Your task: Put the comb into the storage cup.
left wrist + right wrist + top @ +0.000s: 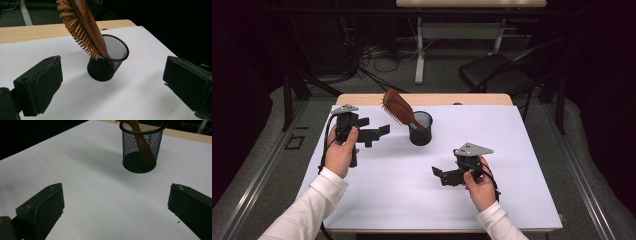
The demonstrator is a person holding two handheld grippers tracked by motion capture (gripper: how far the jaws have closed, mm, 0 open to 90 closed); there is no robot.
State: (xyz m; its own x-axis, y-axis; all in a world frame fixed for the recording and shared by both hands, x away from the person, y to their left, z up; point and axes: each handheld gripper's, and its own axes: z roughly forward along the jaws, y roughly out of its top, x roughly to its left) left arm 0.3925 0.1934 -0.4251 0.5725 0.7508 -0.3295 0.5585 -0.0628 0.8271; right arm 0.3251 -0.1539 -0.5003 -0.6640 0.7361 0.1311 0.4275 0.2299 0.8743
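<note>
Near the far middle of the white tabletop stands a black mesh cup, upright on its base, with a wooden hairbrush set in it handle-down. Its long axis is tilted rather than vertical: in the high view the handle end sits inside the cup and the bristled head rises up and away toward the far left, leaning over the cup's rim. In the left gripper view the hairbrush slants from the cup up to the upper left, its bristles facing down and left and its smooth wooden back facing up and right; the handle rests against the near-left part of the rim. In the right gripper view the handle shows through the mesh of the cup, running down to the cup's floor. At the cup's left, the left gripper is held above the tabletop, its jaws spread wide and holding nothing, pointed toward the cup and near it but apart. Nearer the person and to the right, the right gripper also has its jaws wide apart and empty, well apart from the cup.
</note>
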